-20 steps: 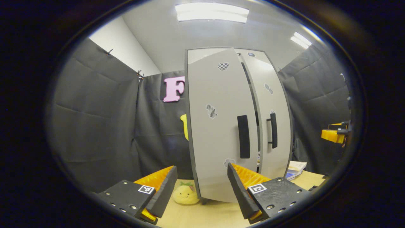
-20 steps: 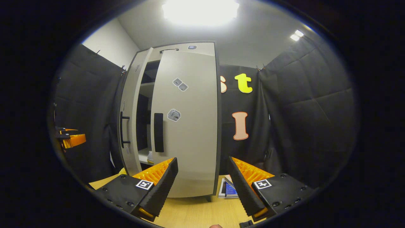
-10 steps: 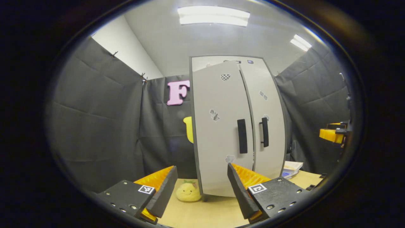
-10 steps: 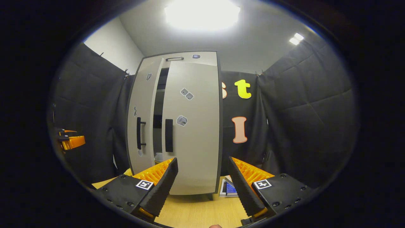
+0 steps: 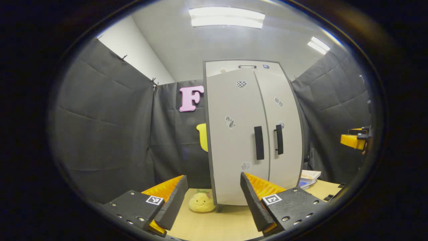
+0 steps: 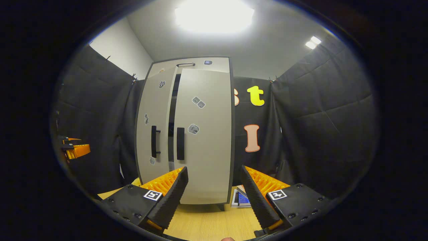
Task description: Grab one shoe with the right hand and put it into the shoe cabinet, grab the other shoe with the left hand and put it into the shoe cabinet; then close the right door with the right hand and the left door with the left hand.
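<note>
Both pale grey doors of the tall shoe cabinet (image 5: 250,134) have swung nearly closed; left tool (image 5: 212,194) and right tool (image 6: 214,194) gape, holding nothing.

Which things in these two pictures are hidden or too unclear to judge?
- Shoes: behind the shoe cabinet doors.
- Right door: right gripper view leaves a dark gap beside it; full closure unclear.
- Books: right gripper view, partly behind the right tongs.
- Stickers: too small.

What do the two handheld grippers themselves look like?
The left gripper and right gripper look alike: two wedge-shaped jaws with ribbed inner faces, each mounted on a flat block dotted with screws and carrying a small square black-and-white marker tag.
</note>
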`<state>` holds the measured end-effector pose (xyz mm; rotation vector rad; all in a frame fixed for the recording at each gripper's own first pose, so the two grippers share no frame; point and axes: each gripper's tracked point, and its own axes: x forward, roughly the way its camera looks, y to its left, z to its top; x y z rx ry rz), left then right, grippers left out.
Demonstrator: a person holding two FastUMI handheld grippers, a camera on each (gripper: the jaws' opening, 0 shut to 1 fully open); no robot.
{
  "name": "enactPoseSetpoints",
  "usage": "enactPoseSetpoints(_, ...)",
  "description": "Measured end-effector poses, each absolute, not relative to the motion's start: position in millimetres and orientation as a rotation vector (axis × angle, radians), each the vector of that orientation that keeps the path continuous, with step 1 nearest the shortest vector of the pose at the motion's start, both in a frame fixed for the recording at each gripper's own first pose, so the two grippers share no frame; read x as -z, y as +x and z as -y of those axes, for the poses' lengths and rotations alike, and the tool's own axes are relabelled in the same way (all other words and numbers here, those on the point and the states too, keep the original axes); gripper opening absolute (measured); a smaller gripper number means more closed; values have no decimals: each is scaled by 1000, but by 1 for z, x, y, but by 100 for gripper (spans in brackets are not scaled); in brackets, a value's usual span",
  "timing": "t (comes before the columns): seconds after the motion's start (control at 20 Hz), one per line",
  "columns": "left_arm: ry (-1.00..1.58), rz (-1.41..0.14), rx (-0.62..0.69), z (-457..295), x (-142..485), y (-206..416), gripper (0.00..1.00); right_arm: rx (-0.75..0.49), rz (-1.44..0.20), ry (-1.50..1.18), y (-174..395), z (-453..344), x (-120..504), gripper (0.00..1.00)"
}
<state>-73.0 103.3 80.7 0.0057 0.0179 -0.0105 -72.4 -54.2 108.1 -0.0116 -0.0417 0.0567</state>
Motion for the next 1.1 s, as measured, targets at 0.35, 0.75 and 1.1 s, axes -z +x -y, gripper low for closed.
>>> enactPoseSetpoints(0.35, 10, -38, 20, -105, -78, -74, 89, -53, 39, -16, -67, 51, -109, 99)
enactPoseSetpoints(0.75, 8, -30, 13, -104, -79, -72, 89, -59, 42, -11, -63, 48, -111, 96)
enactPoseSetpoints(1.1, 10, -28, 14, -103, -80, -71, 89, -61, 39, -8, -63, 46, -111, 99)
